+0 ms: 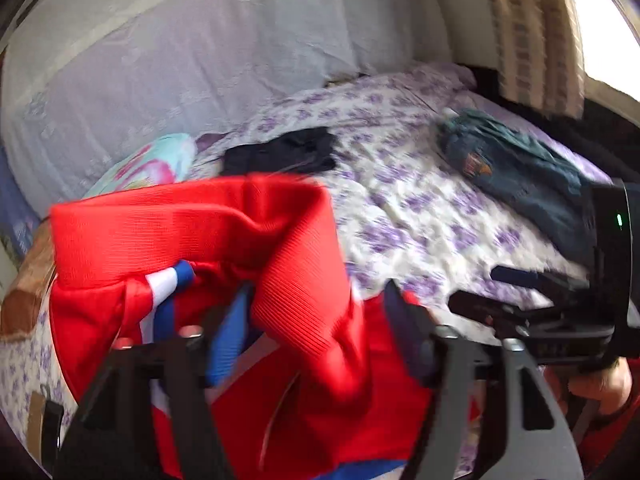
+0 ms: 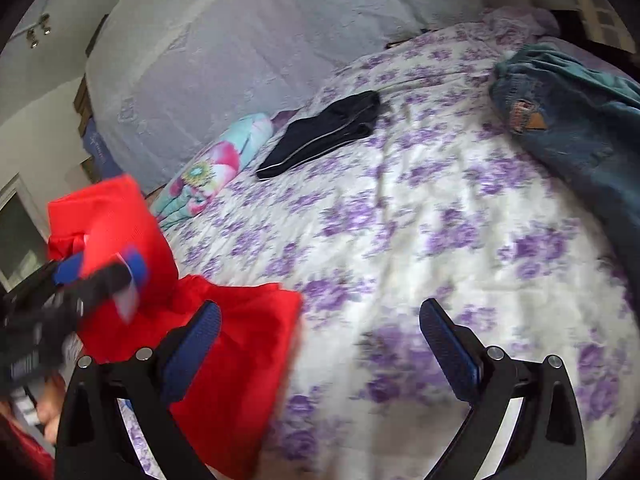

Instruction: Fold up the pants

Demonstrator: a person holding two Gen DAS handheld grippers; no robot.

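Observation:
Red pants [image 1: 280, 280] with a blue and white side stripe hang bunched from my left gripper [image 1: 316, 312]. Its jaws stand partly apart with the red cloth between them. In the right wrist view the same red pants [image 2: 240, 344] trail from the left gripper [image 2: 92, 288] down onto the bed at the lower left. My right gripper [image 2: 320, 332] is open wide and empty above the floral bedsheet [image 2: 400, 220], just right of the red cloth. It also shows in the left wrist view [image 1: 520, 292] at the right.
Folded dark pants [image 2: 324, 136] lie near the back of the bed. Blue jeans [image 2: 568, 120] lie crumpled at the right. A tie-dye garment [image 2: 216, 164] lies by the large white pillow [image 2: 240, 40]. A curtain [image 1: 532, 32] hangs at the far right.

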